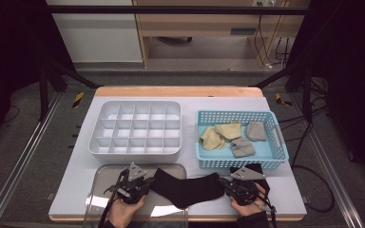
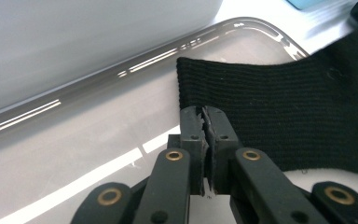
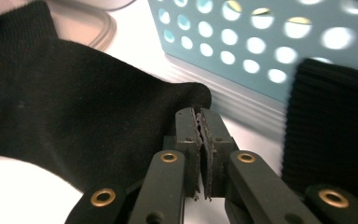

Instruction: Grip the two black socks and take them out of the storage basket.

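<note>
White divided organizer tray [image 1: 134, 128] sits far left on the table [image 1: 275, 190], all compartments bare. Blue perforated basket [image 1: 280, 137] just right of it holds two yellow-tan socks [image 1: 221, 134] at left and two grey socks [image 1: 248, 139] at right. Clear plastic lid [image 1: 100, 190] lies flat near left, in front of the tray.

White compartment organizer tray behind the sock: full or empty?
Empty. In the high view the white plastic grid tray shows bare cells in every row; the socks lie in the blue basket beside it.

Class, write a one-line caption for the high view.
Two hand-held tools stretch a black knitted sock before a white divided organiser.
</note>
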Tool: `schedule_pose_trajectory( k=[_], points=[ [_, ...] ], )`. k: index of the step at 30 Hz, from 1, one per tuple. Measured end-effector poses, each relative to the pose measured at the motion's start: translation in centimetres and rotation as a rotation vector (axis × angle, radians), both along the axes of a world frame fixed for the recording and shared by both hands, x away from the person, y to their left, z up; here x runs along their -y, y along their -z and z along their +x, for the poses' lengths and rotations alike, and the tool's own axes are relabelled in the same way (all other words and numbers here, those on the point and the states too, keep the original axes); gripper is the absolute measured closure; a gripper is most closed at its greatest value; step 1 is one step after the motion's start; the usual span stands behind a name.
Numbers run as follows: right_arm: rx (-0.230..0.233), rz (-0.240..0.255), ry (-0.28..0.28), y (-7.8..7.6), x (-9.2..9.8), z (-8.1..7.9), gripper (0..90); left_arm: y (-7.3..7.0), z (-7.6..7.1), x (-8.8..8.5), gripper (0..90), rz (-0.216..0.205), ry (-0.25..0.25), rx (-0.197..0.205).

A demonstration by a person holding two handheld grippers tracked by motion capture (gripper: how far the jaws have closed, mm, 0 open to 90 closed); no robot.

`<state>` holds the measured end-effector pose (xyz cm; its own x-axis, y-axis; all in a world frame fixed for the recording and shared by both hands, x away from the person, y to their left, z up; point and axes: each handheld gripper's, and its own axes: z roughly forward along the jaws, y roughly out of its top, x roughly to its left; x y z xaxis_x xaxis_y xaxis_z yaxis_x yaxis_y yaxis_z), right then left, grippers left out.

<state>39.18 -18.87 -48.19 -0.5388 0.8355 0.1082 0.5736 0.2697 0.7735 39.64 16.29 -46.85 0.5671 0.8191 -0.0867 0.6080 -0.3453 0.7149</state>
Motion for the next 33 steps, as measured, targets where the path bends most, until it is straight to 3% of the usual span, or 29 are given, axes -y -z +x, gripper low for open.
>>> schedule_pose_trajectory(
  k=[8, 15, 21, 23, 28, 30, 33],
  points=[
    [-0.028, 0.017, 0.043, -0.4, 2.0, -2.6, 87.2, -0.5, -2.2, -0.7, 87.2, -0.017, 0.055, -0.003],
    [-0.026, 0.002, 0.027, 0.0, 1.8, -2.8, 80.4, 0.0, -1.8, -0.8, 85.9, -0.009, 0.05, -0.004],
    [0.058, 0.039, 0.04, -1.1, 2.5, -3.0, 76.3, -0.5, -1.9, -1.4, 73.8, -0.038, 0.025, 0.034],
    [0.085, 0.024, 0.074, -1.4, 2.9, -2.9, 74.4, -0.7, -1.9, -1.7, 70.1, -0.045, 0.014, 0.049],
    [0.094, -0.015, 0.134, -0.9, 3.5, -1.8, 64.5, -1.0, -1.7, -2.3, 64.9, -0.056, -0.014, 0.067],
    [0.094, -0.043, 0.148, -0.6, 3.4, -1.1, 59.4, -1.0, -1.7, -2.3, 64.5, -0.06, -0.017, 0.07],
    [0.067, -0.085, 0.152, 0.2, 3.2, -0.3, 58.7, -1.1, -1.8, -2.4, 64.3, -0.062, -0.016, 0.076]
  ],
)
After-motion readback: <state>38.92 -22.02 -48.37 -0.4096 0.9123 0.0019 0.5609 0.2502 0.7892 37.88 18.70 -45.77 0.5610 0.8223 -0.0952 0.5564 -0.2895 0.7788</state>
